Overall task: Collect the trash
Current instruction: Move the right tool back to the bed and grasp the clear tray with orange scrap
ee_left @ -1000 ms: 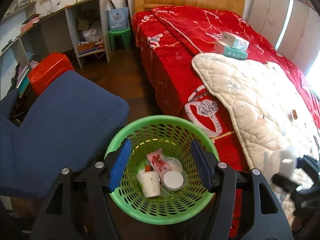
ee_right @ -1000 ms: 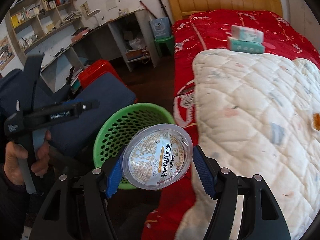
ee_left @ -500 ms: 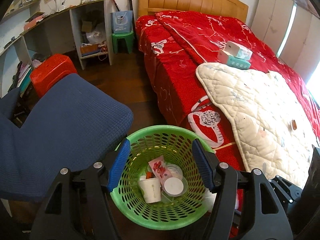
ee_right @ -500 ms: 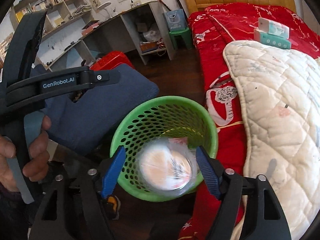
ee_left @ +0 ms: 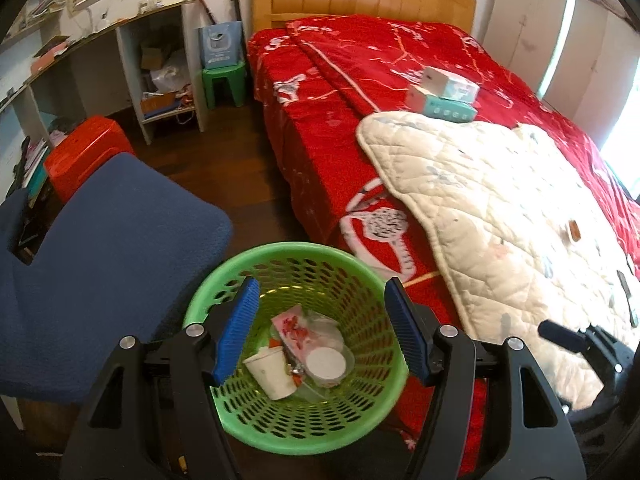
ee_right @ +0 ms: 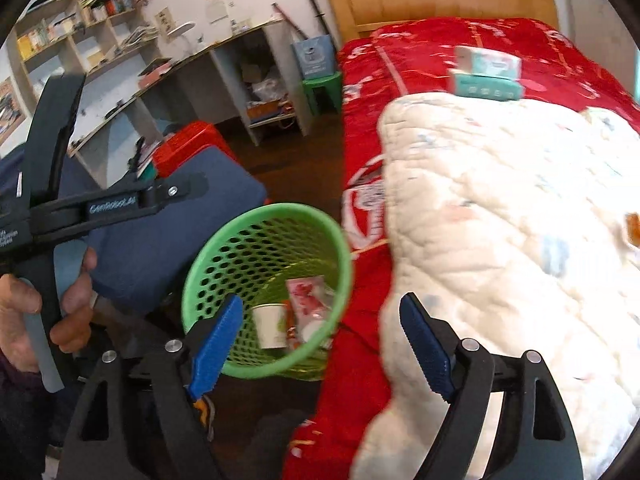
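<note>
Left gripper (ee_left: 320,326): jaws apart, empty, above the green basket (ee_left: 394,390); right gripper (ee_right: 318,346): jaws just opening wide, nothing between, near the basket's right rim. Best to swing right over the quilt (ee_right: 500,240), staying clear of the rim. Inside the basket: paper cup (ee_left: 269,370), pink wrapper (ee_left: 294,328), clear lidded tub (ee_left: 326,362).

Right wrist view smeared by motion blur: quilt (ee_right: 500,240) pattern and tissue boxes (ee_right: 486,74) print unreadable. Green basket (ee_left: 280,256) bottom partly hidden behind its own wall; trash under paper cup (ee_left: 270,372) unidentifiable (wrappers, maybe). Person's hand (ee_right: 36,312) cut by frame edge.
</note>
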Motion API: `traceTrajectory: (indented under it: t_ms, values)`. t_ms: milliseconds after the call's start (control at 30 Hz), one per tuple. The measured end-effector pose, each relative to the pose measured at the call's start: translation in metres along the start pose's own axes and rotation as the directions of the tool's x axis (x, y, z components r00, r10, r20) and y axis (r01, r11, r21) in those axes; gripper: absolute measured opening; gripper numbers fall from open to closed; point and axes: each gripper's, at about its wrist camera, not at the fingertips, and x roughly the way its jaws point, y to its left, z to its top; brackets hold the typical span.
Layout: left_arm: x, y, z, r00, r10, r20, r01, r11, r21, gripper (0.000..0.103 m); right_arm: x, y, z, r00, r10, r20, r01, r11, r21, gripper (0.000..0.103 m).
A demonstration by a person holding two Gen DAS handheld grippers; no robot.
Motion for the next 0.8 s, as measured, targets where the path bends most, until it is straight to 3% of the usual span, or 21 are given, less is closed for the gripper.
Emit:
traceTrajectory:
  t_ms: [233,467,767,800]
  values:
    - [0.004,-0.042,0.001,0.999,-0.038,-0.014,0.039,0.998,0.053,0.064,-0.032,-0.063,-0.009,0.993,-0.116,0.021,0.114,0.990,0.077,0.080]
    - [0.011,-0.082,0.006,0.997,-0.076,-0.027,0.078,0.992,0.102,0.064,-0.066,-0.140,-0.009,0.971,-0.235,0.050,0.222,0.956,0.192,0.079]
    - [0.024,-0.130,0.012,0.992,-0.114,-0.051,0.121,0.978,0.170,0.064,-0.091,-0.238,0.013,0.946,-0.319,0.064,0.287,0.911,0.296,0.057]
    - [0.026,-0.134,0.012,0.992,-0.116,-0.054,0.124,0.976,0.177,0.064,-0.089,-0.246,0.018,0.945,-0.321,0.060,0.291,0.910,0.295,0.049]
